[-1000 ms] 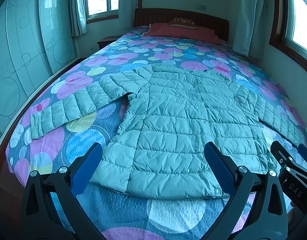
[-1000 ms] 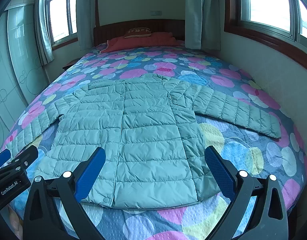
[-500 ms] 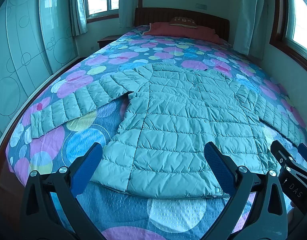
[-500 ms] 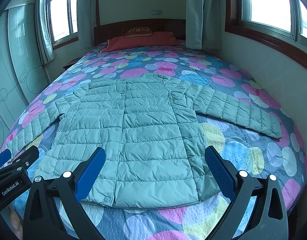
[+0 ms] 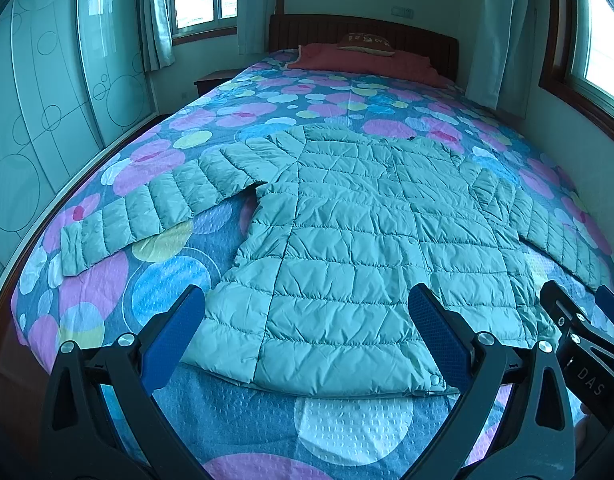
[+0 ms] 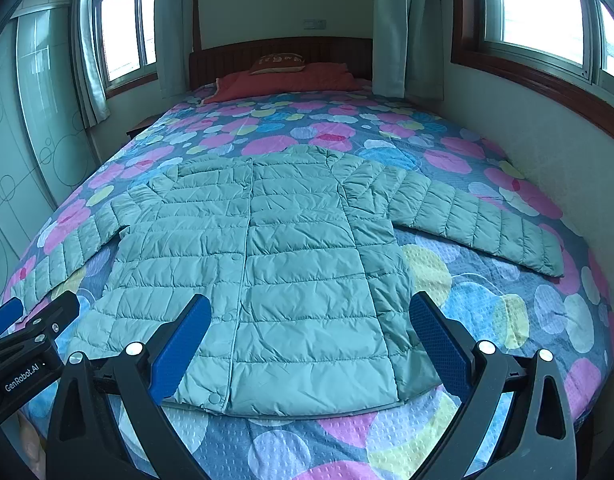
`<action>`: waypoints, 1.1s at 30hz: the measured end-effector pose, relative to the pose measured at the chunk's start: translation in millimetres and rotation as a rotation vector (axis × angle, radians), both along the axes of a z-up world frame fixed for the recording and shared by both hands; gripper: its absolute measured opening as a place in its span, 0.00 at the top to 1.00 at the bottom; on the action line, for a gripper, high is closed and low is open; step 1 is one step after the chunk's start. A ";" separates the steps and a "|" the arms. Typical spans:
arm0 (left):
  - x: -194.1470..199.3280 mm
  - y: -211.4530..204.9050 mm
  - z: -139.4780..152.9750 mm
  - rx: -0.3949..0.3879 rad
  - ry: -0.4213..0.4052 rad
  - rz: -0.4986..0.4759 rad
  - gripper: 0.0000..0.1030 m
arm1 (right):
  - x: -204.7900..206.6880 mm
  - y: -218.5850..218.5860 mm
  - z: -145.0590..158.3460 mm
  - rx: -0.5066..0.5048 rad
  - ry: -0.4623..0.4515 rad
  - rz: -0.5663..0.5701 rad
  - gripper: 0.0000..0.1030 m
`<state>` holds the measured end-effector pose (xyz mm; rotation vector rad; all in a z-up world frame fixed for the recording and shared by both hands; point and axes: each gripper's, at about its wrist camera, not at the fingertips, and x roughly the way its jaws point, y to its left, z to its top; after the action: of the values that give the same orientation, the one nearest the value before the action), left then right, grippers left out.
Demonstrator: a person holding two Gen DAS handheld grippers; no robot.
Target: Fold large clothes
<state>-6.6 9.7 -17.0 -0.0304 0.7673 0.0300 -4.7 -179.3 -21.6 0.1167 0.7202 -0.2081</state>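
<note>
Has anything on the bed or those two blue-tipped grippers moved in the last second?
Nothing visibly changed. The jacket lies spread flat on the bed with both sleeves out, as it did a second ago. The left gripper and the right gripper still hover open over the hem, holding nothing.

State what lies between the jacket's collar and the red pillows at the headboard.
Only bare, circle-patterned bedspread; nothing rests between the jacket and the red pillows, clearest in the right wrist view.

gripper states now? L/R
Left gripper: open, empty, above the jacket hem.
Right gripper: open, empty, above the hem too.
</note>
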 end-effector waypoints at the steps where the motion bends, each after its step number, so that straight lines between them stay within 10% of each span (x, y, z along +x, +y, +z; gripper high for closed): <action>1: 0.2 -0.4 0.0 0.001 0.000 0.001 0.02 | -0.2 -0.2 -0.1 0.000 0.000 0.000 0.04; 17: 29.3 21.0 -16.4 -0.043 0.070 0.047 0.03 | 12.3 -20.4 -14.8 0.064 0.020 -0.022 0.04; 20: 44.0 38.5 -29.2 -0.081 0.113 0.075 0.42 | 16.8 -39.3 -24.8 0.084 0.021 -0.060 0.06; 23: 57.2 61.8 -45.3 -0.162 0.151 0.118 0.67 | 25.5 -65.0 -38.2 0.126 0.056 -0.108 0.53; 27: 72.7 89.5 -61.6 -0.166 0.172 0.229 0.64 | 34.8 -110.1 -57.7 0.262 0.051 -0.171 0.52; 29: 78.5 106.9 -67.8 -0.178 0.163 0.311 0.28 | 36.9 -136.0 -64.2 0.319 0.023 -0.210 0.45; 33: 91.4 143.5 -81.7 -0.197 0.175 0.446 0.24 | 31.2 -200.9 -76.3 0.456 -0.086 -0.338 0.30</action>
<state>84.8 153.2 -98.6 -0.3903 0.9245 0.3850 26.5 -380.2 -97.9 0.6814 0.6496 -0.3564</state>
